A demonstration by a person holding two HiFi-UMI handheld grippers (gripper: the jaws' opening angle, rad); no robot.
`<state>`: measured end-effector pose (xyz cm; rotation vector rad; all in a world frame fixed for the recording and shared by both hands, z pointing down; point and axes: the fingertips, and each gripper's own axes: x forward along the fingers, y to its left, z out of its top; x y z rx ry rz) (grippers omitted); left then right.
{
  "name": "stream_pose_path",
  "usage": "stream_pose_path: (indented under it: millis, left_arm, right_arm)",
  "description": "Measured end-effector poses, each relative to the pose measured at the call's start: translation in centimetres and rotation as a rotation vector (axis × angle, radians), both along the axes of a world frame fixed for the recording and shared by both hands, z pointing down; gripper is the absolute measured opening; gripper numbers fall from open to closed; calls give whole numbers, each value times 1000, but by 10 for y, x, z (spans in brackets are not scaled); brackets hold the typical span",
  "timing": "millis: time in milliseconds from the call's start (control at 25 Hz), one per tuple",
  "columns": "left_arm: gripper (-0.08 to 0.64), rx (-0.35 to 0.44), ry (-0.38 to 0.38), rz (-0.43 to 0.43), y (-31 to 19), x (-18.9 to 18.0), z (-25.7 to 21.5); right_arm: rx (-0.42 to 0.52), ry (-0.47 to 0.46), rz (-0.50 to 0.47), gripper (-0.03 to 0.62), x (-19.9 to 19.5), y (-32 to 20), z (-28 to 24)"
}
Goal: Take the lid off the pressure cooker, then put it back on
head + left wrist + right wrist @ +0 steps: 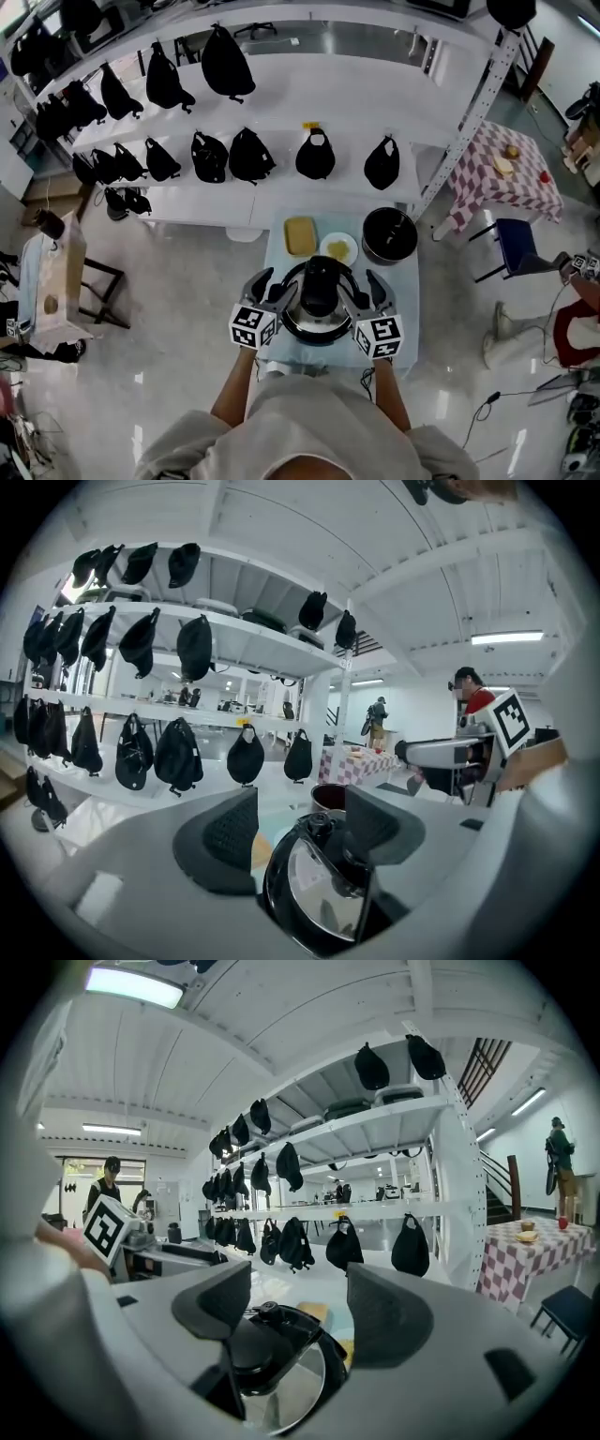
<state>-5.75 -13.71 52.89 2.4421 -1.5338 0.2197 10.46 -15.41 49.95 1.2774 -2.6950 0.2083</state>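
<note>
Steel and black, the pressure cooker (330, 337) sits at the lower middle of the head view, on the near part of a pale blue worktop (405, 281); its lid (314, 323) looks to be resting on top, with the black handle (319, 286) running up the centre.

Left hand-held gripper (275, 286) is just left of the lid and right hand-held gripper (363, 289) just right of it, both angled in towards the handle; a person's forearms reach in from the bottom edge.

In the left gripper view, the left hand-held gripper (300, 827) has its jaws wide apart and clamped on nothing; the lid (319, 883) fills the lower centre, and its handle (323, 832) sits close by the right-hand jaw, though I cannot tell if they touch.

In the right gripper view, the right hand-held gripper (302, 1307) is likewise wide open and holds nothing; the lid (281, 1382) lies low and left of centre, below the jaws.

Behind the cooker, higher in the head view, are a yellow pad (300, 234), a white plate (338, 247) and a black pot (389, 234).

Progress, as a judgement: neither gripper has a grip, and the lid seems seated; this fits either the start, with removal and refitting both left to do, or the end, with the lid back on; the pictures do not settle which.
</note>
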Motion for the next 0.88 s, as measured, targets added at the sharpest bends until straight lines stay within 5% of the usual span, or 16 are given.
stream_pose_path:
  millis: [880]
  left_arm:
    - [273, -10, 17, 128, -30, -39, 12]
  right_arm:
    - [-52, -17, 38, 299, -55, -12, 14]
